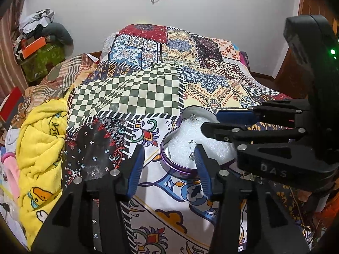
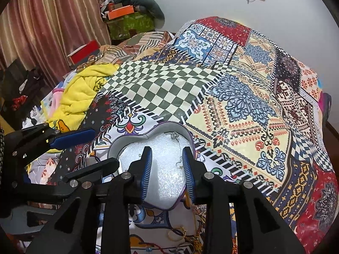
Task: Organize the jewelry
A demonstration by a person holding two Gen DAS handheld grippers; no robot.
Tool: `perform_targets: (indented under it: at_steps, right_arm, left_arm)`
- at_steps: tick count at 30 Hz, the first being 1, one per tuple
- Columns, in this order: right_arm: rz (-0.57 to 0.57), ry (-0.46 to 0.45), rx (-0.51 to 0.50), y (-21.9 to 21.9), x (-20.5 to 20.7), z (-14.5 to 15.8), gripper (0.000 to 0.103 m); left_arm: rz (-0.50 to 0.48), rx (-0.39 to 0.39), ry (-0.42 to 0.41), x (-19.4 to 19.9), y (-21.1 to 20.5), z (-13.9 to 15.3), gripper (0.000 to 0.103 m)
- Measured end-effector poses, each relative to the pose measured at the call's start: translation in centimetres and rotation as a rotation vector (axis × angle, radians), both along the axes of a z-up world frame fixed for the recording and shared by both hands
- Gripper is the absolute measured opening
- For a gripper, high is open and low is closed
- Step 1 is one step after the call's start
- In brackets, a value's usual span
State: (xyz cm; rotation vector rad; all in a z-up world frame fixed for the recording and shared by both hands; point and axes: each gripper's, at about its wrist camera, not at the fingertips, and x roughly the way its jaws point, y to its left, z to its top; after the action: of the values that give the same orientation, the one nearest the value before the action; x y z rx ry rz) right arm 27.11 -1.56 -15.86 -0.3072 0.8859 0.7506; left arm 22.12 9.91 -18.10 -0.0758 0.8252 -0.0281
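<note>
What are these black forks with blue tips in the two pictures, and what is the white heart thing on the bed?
They are two hand-held grippers, each carrying a camera that looks along its fingers. One picture is from the left gripper, the other from the right gripper; each also shows the other from the side. Both are open and hold nothing. On the patchwork bedspread lies a heart-shaped box lined with white foam; small silver earrings rest on the foam. More jewelry lies on the cloth nearer the camera.

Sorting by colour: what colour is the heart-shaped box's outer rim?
Purple; the heart-shaped box shows it best in the left wrist view.
</note>
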Motion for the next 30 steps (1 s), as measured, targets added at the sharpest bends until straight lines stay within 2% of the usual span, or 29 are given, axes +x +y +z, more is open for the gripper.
perform_targets:
  at_steps: [2, 4, 6, 19, 30]
  right_arm:
    - [-0.010, -0.012, -0.003, -0.3, -0.1, 0.2, 0.032]
    - [-0.020, -0.024, -0.006, -0.8, -0.3, 0.4, 0.041]
    - [-0.027, -0.036, -0.006, -1.2, -0.5, 0.6, 0.043]
    - [-0.098, -0.076, 0.016, -5.1, -2.5, 2.8, 0.043]
    - [-0.231, -0.065, 0.021, -11.9, -4.7, 3.6, 0.043]
  left_arm:
    - [0.001, -0.003, 0.002, -0.1, 0.0, 0.0, 0.048]
    - [0.002, -0.007, 0.005, -0.3, 0.0, 0.1, 0.049]
    - [0.002, -0.006, 0.005, -0.6, -0.1, 0.2, 0.049]
    - [-0.019, 0.000, 0.002, -2.3, -1.7, 1.6, 0.050]
    - [-0.072, 0.011, 0.042, -4.6, -4.8, 2.1, 0.053]
